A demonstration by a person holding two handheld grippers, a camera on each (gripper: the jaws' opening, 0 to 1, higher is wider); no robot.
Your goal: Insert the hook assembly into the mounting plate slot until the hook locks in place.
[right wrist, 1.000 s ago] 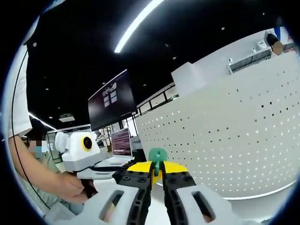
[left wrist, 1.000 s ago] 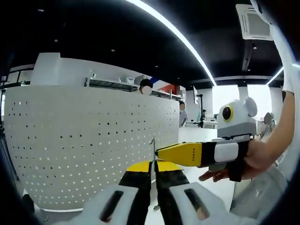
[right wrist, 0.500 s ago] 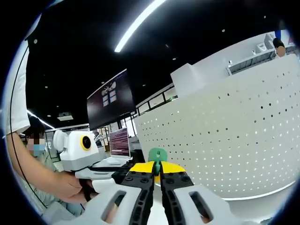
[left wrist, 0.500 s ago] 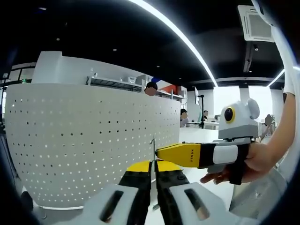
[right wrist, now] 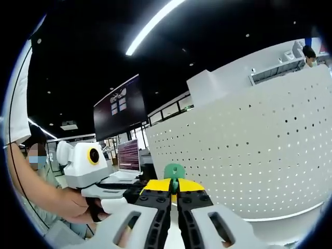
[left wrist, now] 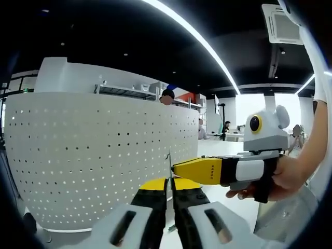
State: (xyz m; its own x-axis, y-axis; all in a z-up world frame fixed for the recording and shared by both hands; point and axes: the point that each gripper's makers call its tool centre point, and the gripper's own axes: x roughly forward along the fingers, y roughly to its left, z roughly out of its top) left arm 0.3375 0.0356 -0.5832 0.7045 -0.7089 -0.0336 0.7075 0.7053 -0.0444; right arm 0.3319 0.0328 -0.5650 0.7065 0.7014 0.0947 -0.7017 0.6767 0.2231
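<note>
Left gripper view | left gripper [left wrist: 169,189] pinching thin plate [left wrist: 169,168] edge-on | right gripper [right wrist: 174,190] clamping green hook [right wrist: 174,171], both before perforated wall [left wrist: 98,155] | advice: keeping slot and hook aligned, pressing straight.

- My right gripper [right wrist: 174,191] has its yellow-tipped jaws pinched together on a green hook [right wrist: 174,171], which stands up between the tips.
- The left gripper [right wrist: 122,193] sits just left of it, held in a hand [right wrist: 78,206].
- A white perforated panel [right wrist: 249,155] curves across the right.
- A dark screen [right wrist: 118,110] hangs far left.
</note>
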